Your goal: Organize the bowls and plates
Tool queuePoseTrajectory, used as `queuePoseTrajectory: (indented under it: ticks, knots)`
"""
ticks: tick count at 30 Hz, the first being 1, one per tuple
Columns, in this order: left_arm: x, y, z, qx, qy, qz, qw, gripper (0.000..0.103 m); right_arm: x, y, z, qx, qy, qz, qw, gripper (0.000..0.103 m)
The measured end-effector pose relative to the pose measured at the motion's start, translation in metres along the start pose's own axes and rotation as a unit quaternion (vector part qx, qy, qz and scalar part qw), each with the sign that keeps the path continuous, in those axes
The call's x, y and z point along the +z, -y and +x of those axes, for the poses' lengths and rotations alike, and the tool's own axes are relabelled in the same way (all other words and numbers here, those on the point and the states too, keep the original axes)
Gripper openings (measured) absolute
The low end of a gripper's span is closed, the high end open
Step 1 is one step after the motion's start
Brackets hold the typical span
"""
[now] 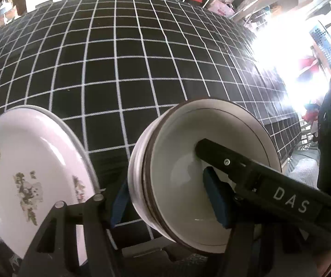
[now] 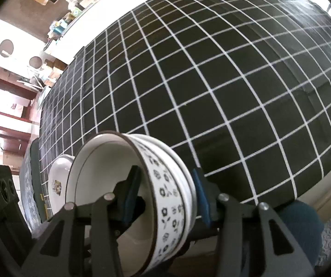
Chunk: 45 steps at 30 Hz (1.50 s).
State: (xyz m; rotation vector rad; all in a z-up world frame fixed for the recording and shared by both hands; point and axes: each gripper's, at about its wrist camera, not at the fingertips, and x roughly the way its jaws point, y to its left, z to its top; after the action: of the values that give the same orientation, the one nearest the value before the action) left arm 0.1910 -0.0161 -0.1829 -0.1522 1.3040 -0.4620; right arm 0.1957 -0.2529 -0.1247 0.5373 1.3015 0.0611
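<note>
Left wrist view: my left gripper (image 1: 165,198) straddles the rim of a white bowl (image 1: 188,166), beside a floral plate (image 1: 31,175) on the checked surface (image 1: 142,69). Right wrist view: my right gripper (image 2: 167,196) pinches the patterned bowl's (image 2: 165,198) wall.

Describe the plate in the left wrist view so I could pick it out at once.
On the black tablecloth with its white grid, look to the near left edge, beside the stacked bowls. The plate there is shallow and white, with floral prints on its face, while the bowls are deep and plain inside.
</note>
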Motion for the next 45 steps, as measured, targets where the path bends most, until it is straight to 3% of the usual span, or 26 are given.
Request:
queuePoseTrajectory:
  ticks: [16,27,35,45]
  knots:
    - [-0.006,-0.073,-0.073,0.03,0.049,-0.051,0.997,0.059,-0.005,-0.09,0.003,0.018,-0.004,-0.077,0.997,0.048]
    - [-0.01,-0.112,-0.104,0.03,0.069,-0.074,0.9944,0.059,-0.005,-0.135,0.009,0.016,-0.002,-0.116,0.993,0.047]
    - [-0.009,-0.148,-0.094,0.032,0.062,-0.105,0.9921,0.059,-0.01,-0.163,0.044,0.012,-0.026,-0.143,0.989,0.047]
    - [-0.018,-0.162,-0.082,0.033,0.056,-0.113,0.9915,0.059,-0.013,-0.162,0.062,0.004,-0.042,-0.144,0.989,0.047]
